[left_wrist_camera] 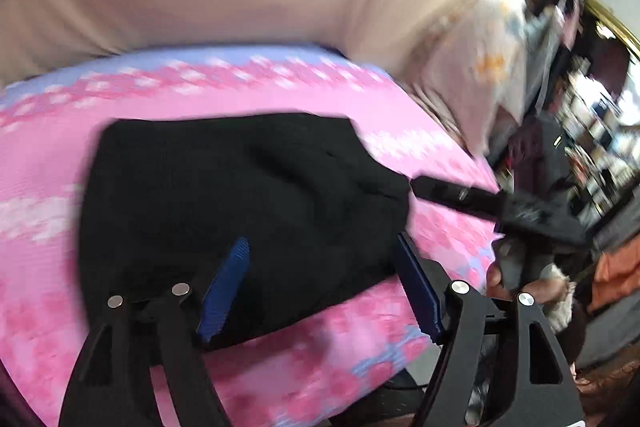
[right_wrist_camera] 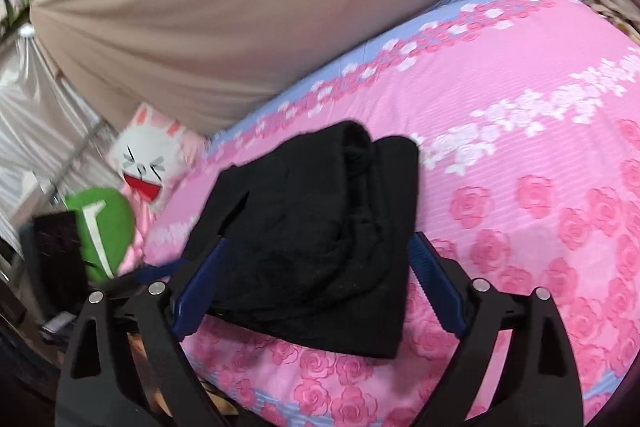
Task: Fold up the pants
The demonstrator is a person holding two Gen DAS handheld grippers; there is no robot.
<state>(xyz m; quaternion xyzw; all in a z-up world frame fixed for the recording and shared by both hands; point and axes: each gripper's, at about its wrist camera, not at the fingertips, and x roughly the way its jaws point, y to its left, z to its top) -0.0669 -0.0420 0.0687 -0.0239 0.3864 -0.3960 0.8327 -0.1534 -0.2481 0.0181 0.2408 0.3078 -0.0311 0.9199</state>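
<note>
The black pants (left_wrist_camera: 240,203) lie folded into a compact bundle on the pink floral bed cover (left_wrist_camera: 48,187). My left gripper (left_wrist_camera: 320,251) is open, its blue pads spread over the near edge of the bundle with nothing between them gripped. In the right wrist view the pants (right_wrist_camera: 316,227) show stacked folded layers. My right gripper (right_wrist_camera: 316,251) is open, its blue pads either side of the bundle's near part. In the left wrist view the right gripper (left_wrist_camera: 416,185) appears at the bundle's right edge.
A beige curtain (right_wrist_camera: 224,7) hangs behind the bed. A white bunny cushion (right_wrist_camera: 148,163) and a green cushion (right_wrist_camera: 102,227) sit at the bed's left end. A pale floral pillow (left_wrist_camera: 480,75) and cluttered shelves (left_wrist_camera: 592,131) lie to the right.
</note>
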